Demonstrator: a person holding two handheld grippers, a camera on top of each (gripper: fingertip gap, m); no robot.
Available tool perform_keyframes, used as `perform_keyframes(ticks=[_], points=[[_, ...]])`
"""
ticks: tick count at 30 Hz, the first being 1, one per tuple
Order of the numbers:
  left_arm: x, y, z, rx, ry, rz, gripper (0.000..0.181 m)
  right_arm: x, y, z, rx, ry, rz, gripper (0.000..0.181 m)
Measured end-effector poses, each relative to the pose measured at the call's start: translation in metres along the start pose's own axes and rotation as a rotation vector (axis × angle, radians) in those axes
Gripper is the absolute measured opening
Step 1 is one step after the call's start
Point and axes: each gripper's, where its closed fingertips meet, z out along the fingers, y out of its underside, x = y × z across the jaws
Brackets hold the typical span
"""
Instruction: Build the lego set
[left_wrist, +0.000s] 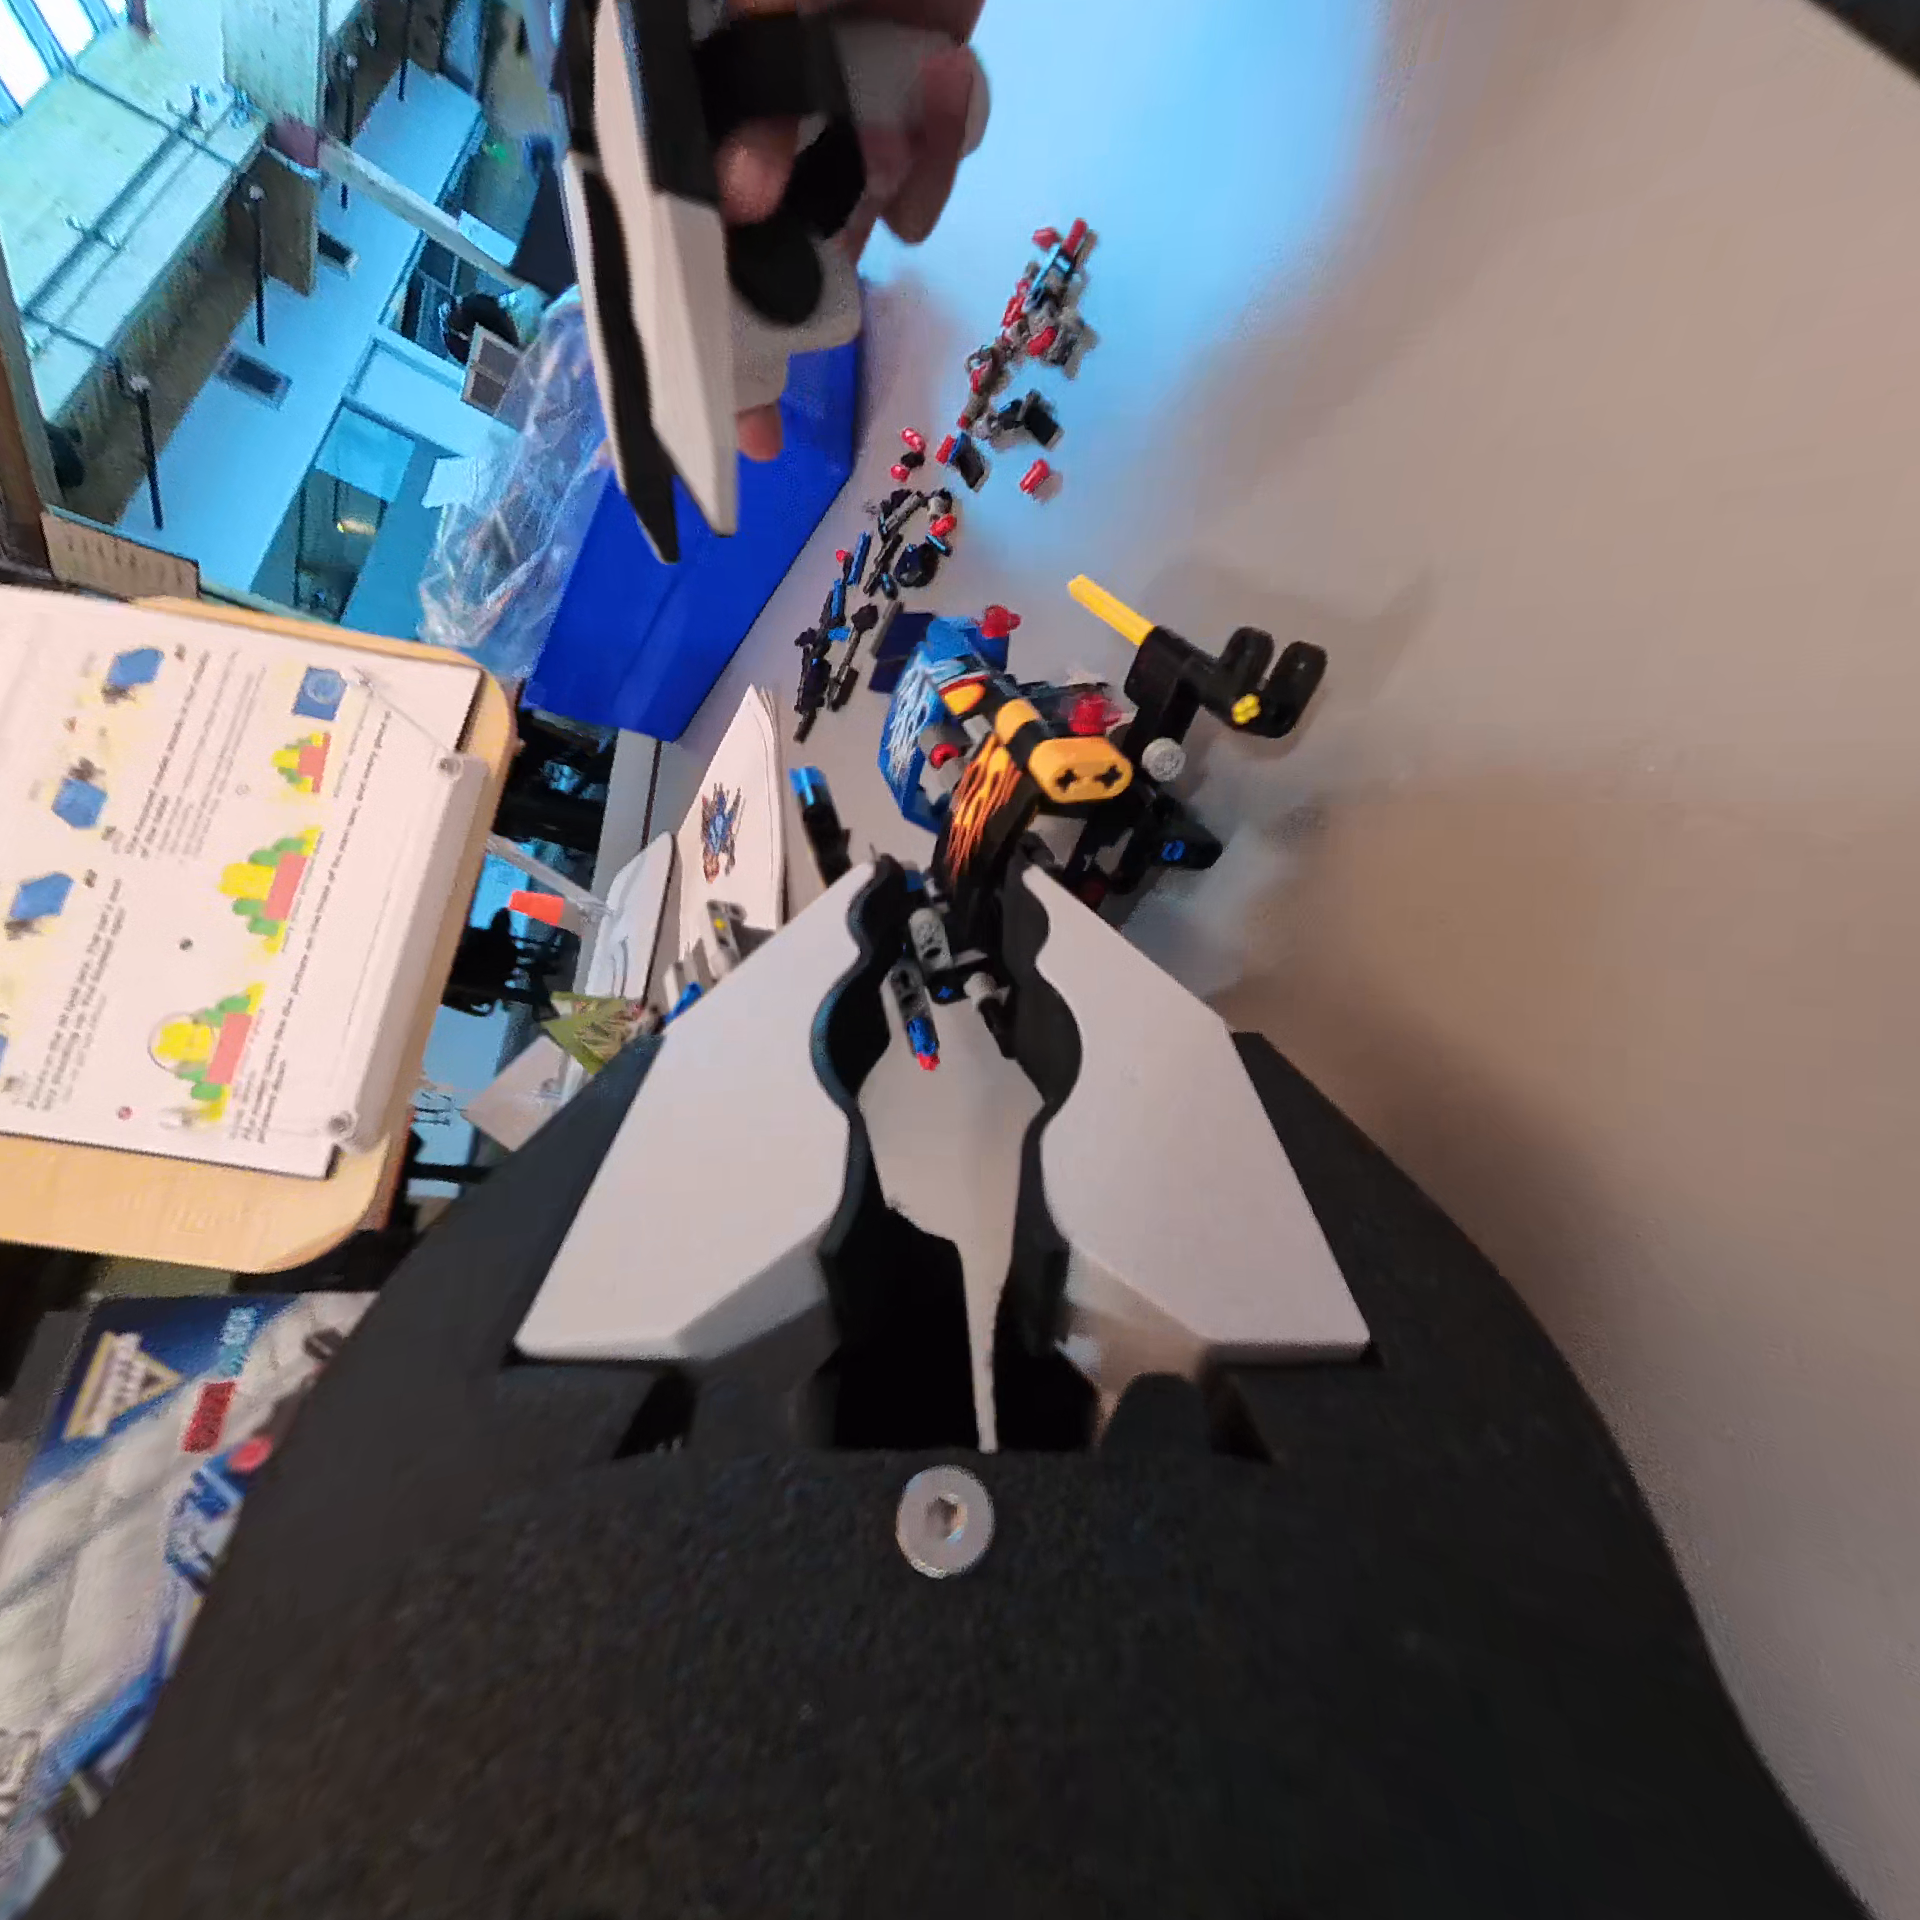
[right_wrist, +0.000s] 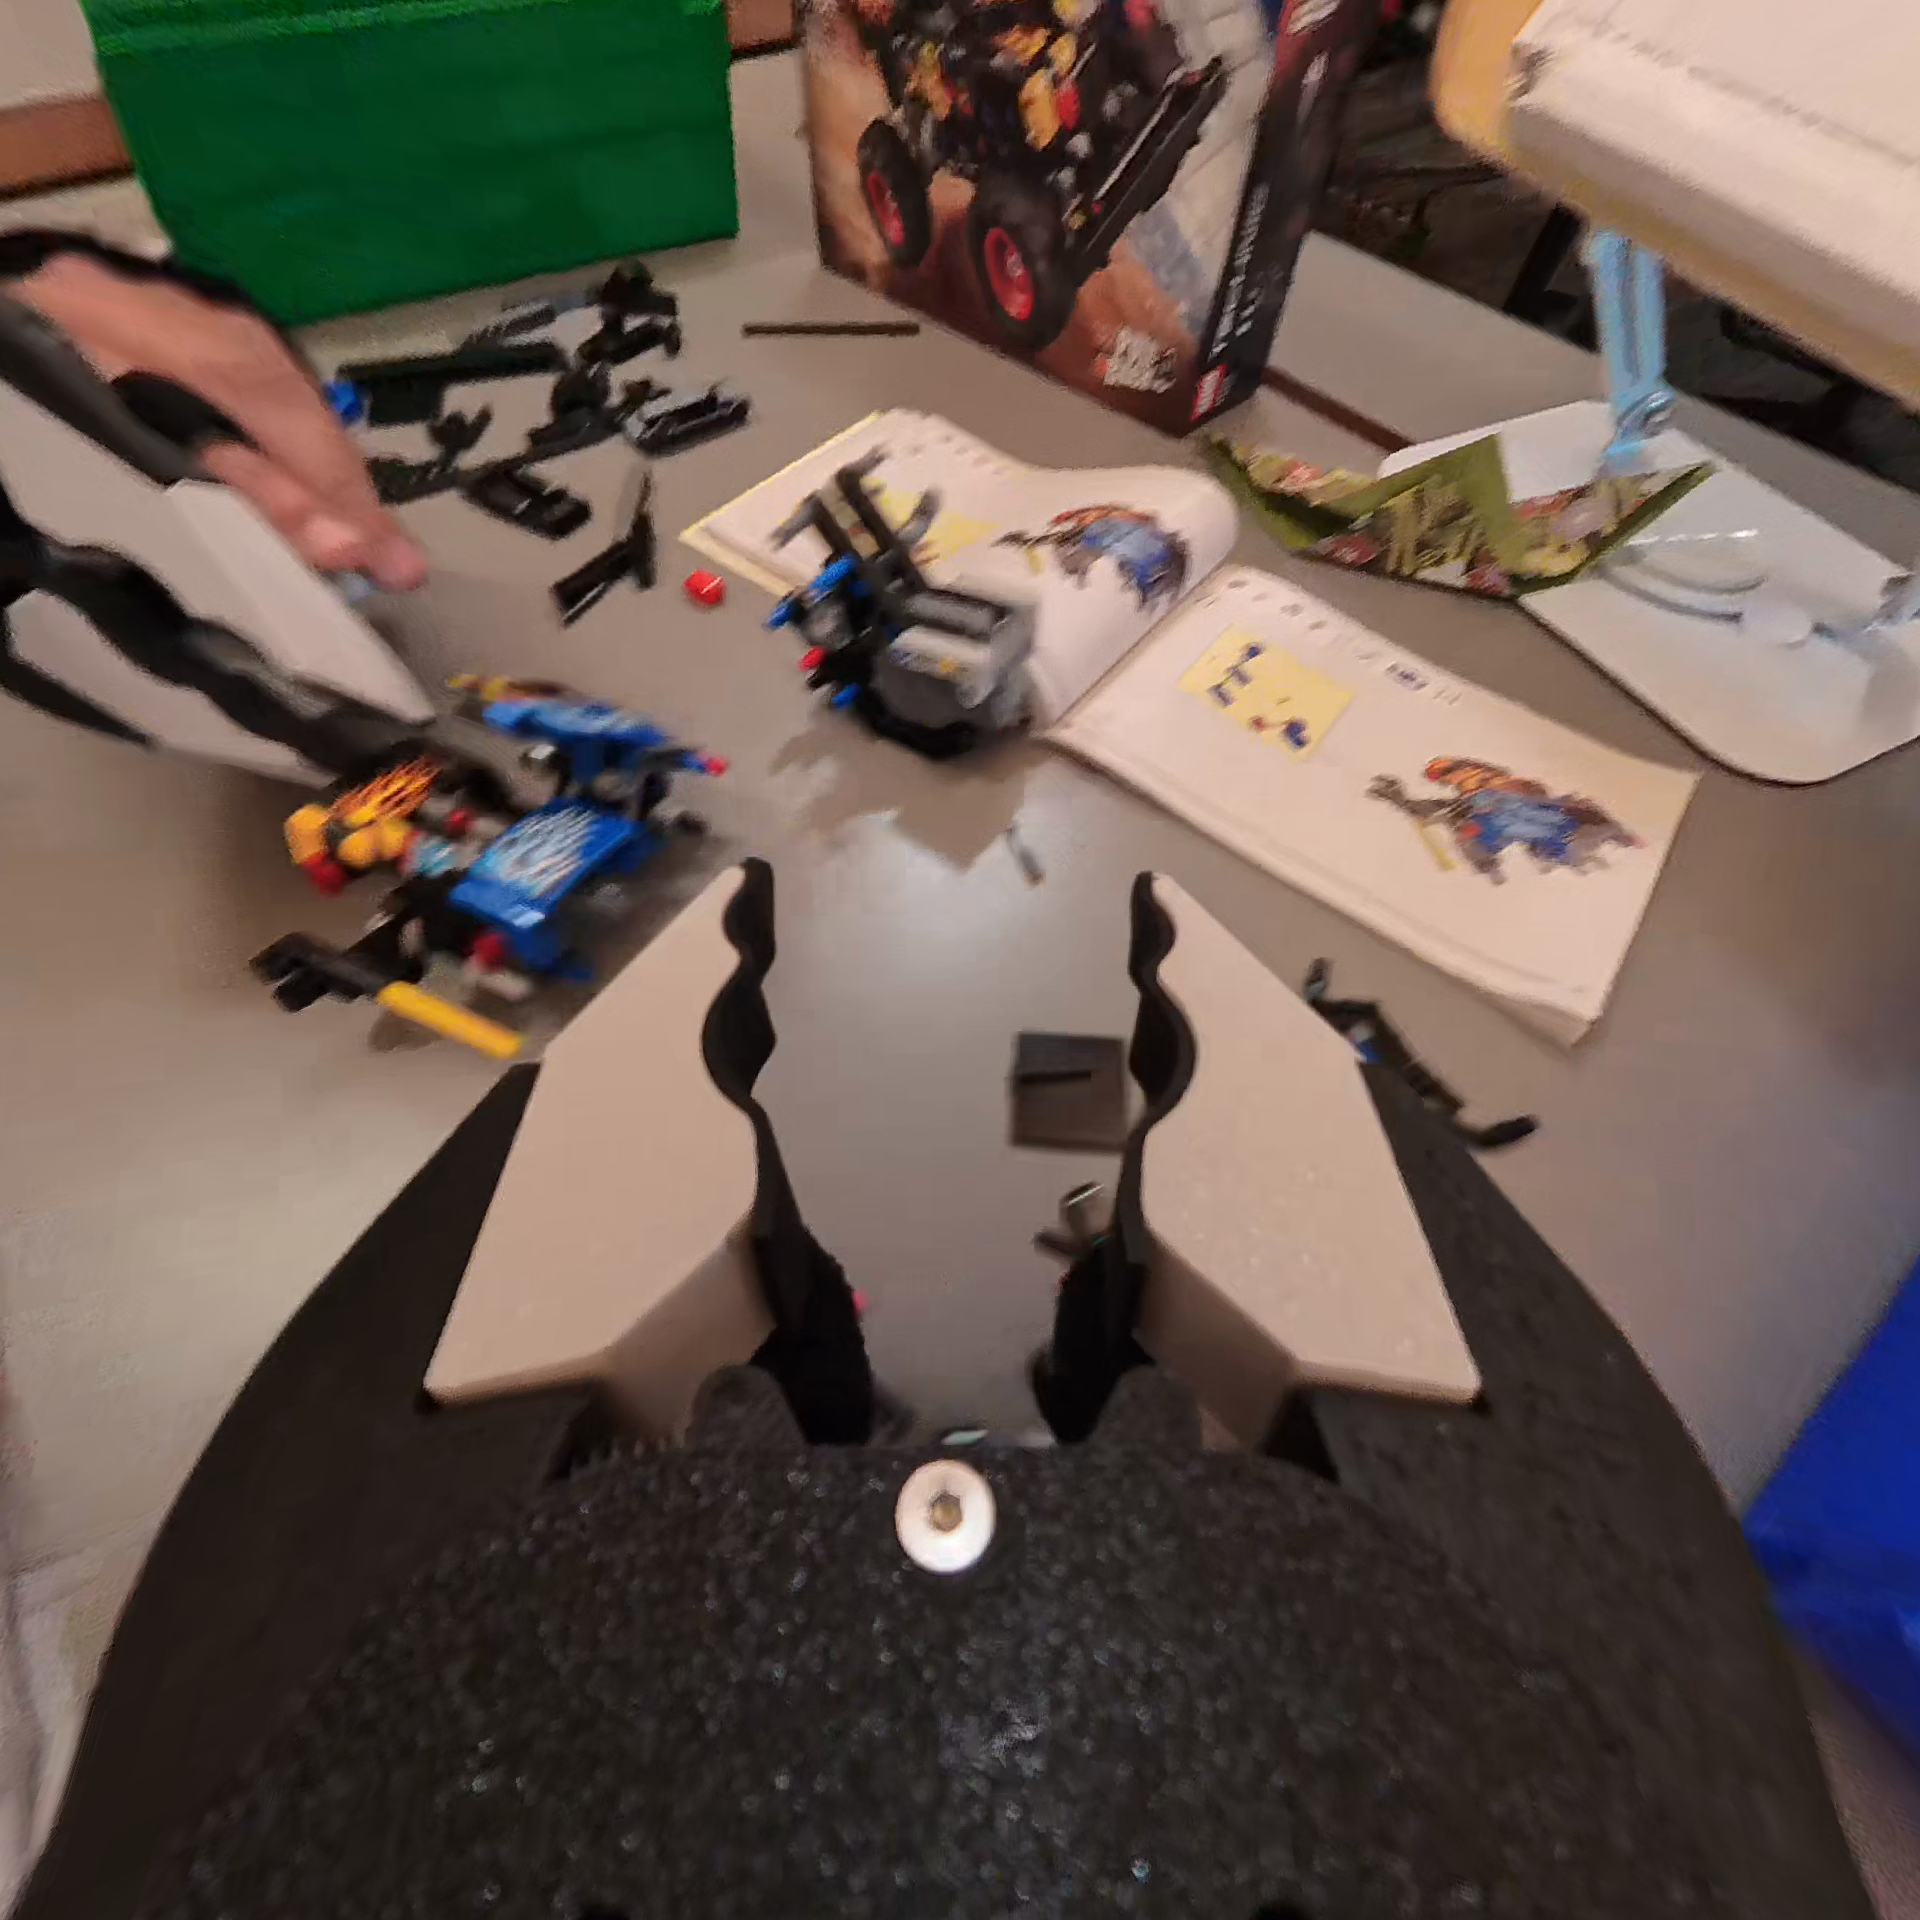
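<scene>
My left gripper (left_wrist: 948, 883) has its jaws closed on the near end of the blue and black lego model (left_wrist: 1049, 769), whose long axis runs away from me along the grey bench (left_wrist: 1558, 935). My right gripper (right_wrist: 951, 883) hangs empty, jaws wide, well right of the model, so the left is nearer. The open instruction booklet (right_wrist: 1351, 790) lies far right; shelving shows beyond.

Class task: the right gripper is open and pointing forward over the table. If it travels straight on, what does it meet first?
Probably bare table first; beyond it, the grey and black sub-assembly resting on the open instruction booklet lies roughly in line with the right gripper. Depth is unclear.
</scene>
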Motion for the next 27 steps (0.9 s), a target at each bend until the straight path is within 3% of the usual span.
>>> perform_keyframes(ticks=[5,10,14,17,21,25,27], points=[[-0.005,0.005,-0.008,0.023,0.022,-0.137,0.022,0.073,0.003,0.031,-0.055,0.018,-0.009,0.066],[-0.035,0.001,-0.025,0.173,0.027,-0.433,0.022,0.098,0.018,0.041,0.012,0.070,0.087,0.063],[-0.077,0.043,-0.021,0.126,-0.037,-0.834,0.020,0.108,0.028,0.027,-0.003,0.187,0.084,0.054],[-0.087,0.071,-0.016,0.071,-0.061,-1.003,0.021,0.104,0.027,0.025,-0.025,0.170,0.091,0.055],[-0.092,0.083,-0.012,0.019,-0.075,-1.022,0.021,0.101,0.022,0.022,-0.008,0.153,0.104,0.054],[-0.135,0.075,-0.014,-0.083,-0.139,-0.964,0.013,0.107,0.021,0.017,-0.027,0.195,0.039,0.050],[-0.146,0.063,0.007,-0.183,0.028,-1.042,0.016,0.106,0.022,0.014,-0.051,0.196,0.019,0.050]])
